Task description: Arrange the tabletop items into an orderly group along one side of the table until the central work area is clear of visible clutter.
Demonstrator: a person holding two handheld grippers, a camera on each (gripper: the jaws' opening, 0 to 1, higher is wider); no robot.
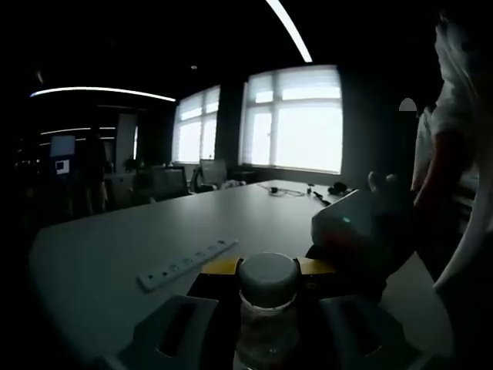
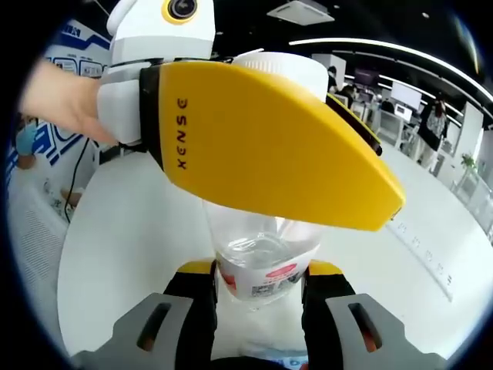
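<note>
A clear plastic water bottle [image 2: 262, 258] with a white cap [image 2: 281, 65] and a red-and-white label is held over the white table [image 2: 131, 231]. My right gripper [image 2: 260, 287] is shut on the bottle's lower body, with a black pad on each side. My left gripper [image 2: 262, 146] comes in from the left, and its big yellow jaw crosses the bottle just under the cap. In the left gripper view the cap [image 1: 266, 277] sits between the yellow tips of my left gripper [image 1: 267, 267], which is shut on the bottle's top. The right gripper [image 1: 362, 227] shows as a dark shape on the right.
A white power strip [image 1: 187, 264] lies on the table to the left; it is also on the right [image 2: 422, 254]. Cables and small items [image 1: 296, 190] lie at the table's far end. A person [image 1: 454, 154] stands at the right; a hand [image 2: 65, 100] holds the left gripper.
</note>
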